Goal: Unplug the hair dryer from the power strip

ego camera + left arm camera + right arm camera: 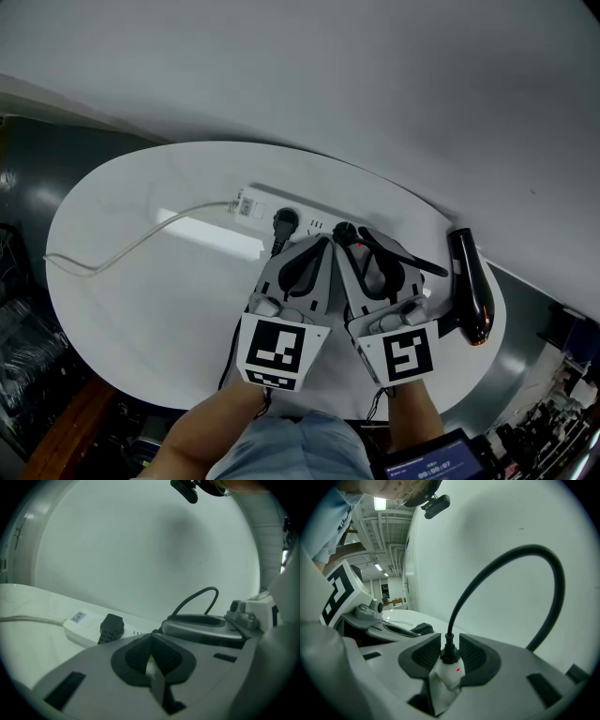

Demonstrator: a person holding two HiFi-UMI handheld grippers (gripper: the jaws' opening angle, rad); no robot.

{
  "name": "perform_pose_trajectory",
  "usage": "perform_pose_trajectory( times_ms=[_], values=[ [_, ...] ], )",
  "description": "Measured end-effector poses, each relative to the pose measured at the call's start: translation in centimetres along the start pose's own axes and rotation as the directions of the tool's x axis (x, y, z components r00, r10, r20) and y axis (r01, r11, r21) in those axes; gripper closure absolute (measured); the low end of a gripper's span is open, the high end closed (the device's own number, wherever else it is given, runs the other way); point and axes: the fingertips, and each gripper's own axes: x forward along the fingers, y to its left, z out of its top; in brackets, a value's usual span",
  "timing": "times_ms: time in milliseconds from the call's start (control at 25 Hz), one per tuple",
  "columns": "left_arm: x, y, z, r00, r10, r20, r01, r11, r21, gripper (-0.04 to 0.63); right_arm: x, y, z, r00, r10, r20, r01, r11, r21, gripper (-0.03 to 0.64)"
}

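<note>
A white power strip (pixel 265 202) (pixel 82 629) lies at the back of the round white table (pixel 141 309). The black hair dryer (pixel 472 281) rests at the right edge. Its cord (pixel 511 555) arches up from a black plug (pixel 449 651), which stands in the strip's white end beside a red light. My right gripper (pixel 352 240) (pixel 449 657) is shut on that plug, with a pad on each side. Just left of it, my left gripper (pixel 323 244) (pixel 151 660) sits at the strip with its pads nearly together and only a pale sliver between them.
A second black plug (pixel 285 221) (pixel 111 627) sits in the strip to the left of both grippers. The strip's white cable (pixel 131 246) trails off to the table's left edge. A wall rises close behind the table. Dark floor and clutter surround it.
</note>
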Motion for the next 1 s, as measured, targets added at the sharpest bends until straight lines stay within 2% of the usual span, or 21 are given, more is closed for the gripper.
perform_pose_trajectory(
  times_ms=[200, 360, 480, 600, 840, 1000],
  values=[
    [-0.1, -0.1, -0.1, 1.0, -0.008, -0.007, 0.008, 1.0, 0.002, 0.597, 0.9, -0.2, 1.4, 0.998, 0.002, 0.055, -0.003, 1.0, 0.016, 0.499],
    [-0.1, -0.2, 0.0, 1.0, -0.014, -0.006, 0.014, 1.0, 0.005, 0.597, 0.5, -0.2, 0.0, 0.999, 0.034, -0.015, -0.034, 0.999, -0.017, 0.512],
    [-0.1, -0.1, 0.0, 1.0, -0.016, -0.005, 0.016, 1.0, 0.006, 0.597, 0.6, 0.0, -0.1, 0.998, 0.053, -0.014, -0.054, 0.999, -0.003, 0.546],
    [-0.1, -0.1, 0.0, 1.0, -0.021, -0.005, 0.021, 1.0, 0.007, 0.597, 0.5, 0.1, -0.5, 0.997, 0.067, -0.034, -0.068, 0.998, -0.02, 0.552],
    [-0.2, 0.0, -0.1, 1.0, -0.02, -0.008, 0.02, 1.0, 0.002, 0.597, 0.8, 0.3, 1.3, 0.997, 0.049, 0.051, -0.049, 0.999, -0.003, 0.56],
    [-0.2, 0.0, -0.2, 1.0, -0.019, -0.018, 0.019, 1.0, 0.002, 0.597, 0.8, 0.4, 1.4, 0.998, 0.039, 0.052, -0.039, 0.999, -0.007, 0.561]
  ],
)
